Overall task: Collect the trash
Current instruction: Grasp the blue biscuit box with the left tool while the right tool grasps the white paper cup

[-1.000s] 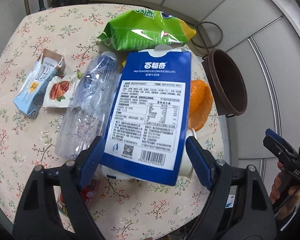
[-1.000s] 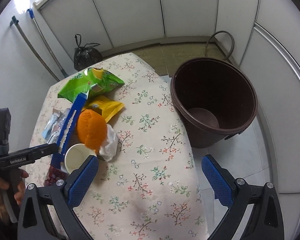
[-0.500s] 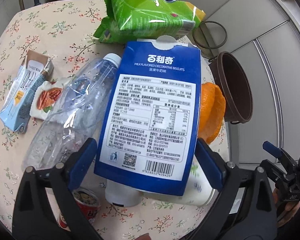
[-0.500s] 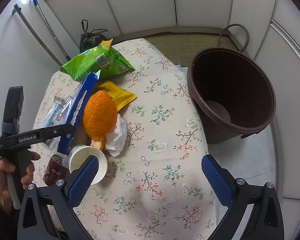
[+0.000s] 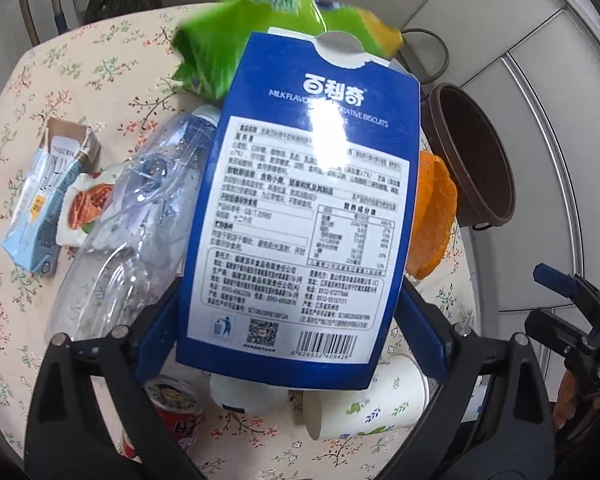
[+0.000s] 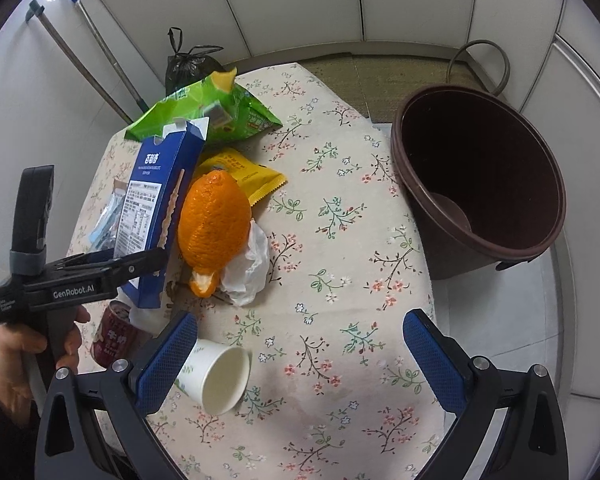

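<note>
My left gripper [image 5: 292, 320] is shut on a blue biscuit box [image 5: 300, 208] and holds it tilted up off the table; the box also shows in the right wrist view [image 6: 156, 216]. Under and around it lie a clear plastic bottle [image 5: 140, 216], a green snack bag [image 5: 268, 40], orange peel [image 5: 432, 216], a paper cup [image 5: 364, 404] and a red can [image 5: 176, 408]. My right gripper [image 6: 300, 356] is open and empty above the table's near edge, beside the paper cup [image 6: 220, 380]. The brown bin [image 6: 484, 184] stands to the right of the table.
A milk carton [image 5: 48, 200] and a nut wrapper [image 5: 84, 208] lie at the left. A yellow packet [image 6: 240, 172] and a white crumpled wrapper [image 6: 248, 268] lie by the orange peel [image 6: 212, 224]. A black bag [image 6: 188, 64] and broom handles stand behind the table.
My left gripper has closed in on the blue box and lifted its near end. My right gripper has moved closer to the table, toward the paper cup.
</note>
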`<action>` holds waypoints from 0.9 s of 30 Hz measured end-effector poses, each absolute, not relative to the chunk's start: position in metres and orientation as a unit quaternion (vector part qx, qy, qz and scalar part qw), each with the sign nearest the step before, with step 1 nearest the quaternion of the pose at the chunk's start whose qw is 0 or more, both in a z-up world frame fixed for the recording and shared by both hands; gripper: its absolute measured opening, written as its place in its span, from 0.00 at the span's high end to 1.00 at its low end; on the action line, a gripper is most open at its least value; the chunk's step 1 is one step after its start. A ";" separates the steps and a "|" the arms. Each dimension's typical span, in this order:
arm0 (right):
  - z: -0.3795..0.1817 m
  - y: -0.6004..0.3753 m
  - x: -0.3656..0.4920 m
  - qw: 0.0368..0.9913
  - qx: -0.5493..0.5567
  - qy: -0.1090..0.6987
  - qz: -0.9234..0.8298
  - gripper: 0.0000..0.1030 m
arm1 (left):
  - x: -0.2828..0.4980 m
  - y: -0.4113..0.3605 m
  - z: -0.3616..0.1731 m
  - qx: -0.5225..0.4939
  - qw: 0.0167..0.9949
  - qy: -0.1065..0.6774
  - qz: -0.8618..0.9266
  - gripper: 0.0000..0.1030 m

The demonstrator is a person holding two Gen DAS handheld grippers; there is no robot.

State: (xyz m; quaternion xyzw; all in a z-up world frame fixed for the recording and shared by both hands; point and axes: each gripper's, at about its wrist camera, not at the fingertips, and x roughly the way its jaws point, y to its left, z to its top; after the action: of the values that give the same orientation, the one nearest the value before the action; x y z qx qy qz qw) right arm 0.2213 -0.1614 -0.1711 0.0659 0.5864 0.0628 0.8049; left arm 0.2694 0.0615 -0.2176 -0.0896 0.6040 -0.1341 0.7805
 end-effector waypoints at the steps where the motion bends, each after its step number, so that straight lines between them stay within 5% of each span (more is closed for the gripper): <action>1: -0.171 -0.161 0.221 0.804 0.067 0.587 0.064 0.00 | 0.268 0.062 -0.213 -0.091 0.783 0.601 -0.133 0.06; 14: -0.200 -0.117 0.208 0.748 0.062 0.642 0.155 0.01 | 0.225 0.094 -0.158 -0.101 0.818 0.554 -0.120 0.06; 27: -0.225 -0.026 0.180 0.725 -0.202 0.575 0.319 0.03 | 0.161 0.141 -0.131 -0.109 0.831 0.539 -0.088 0.06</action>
State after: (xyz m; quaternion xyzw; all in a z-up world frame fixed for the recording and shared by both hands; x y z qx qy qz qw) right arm 0.1796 -0.0259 -0.2246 -0.2018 0.5752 0.3194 0.7255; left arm 0.1607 0.1407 -0.1307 -0.1090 0.5386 -0.0882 0.8308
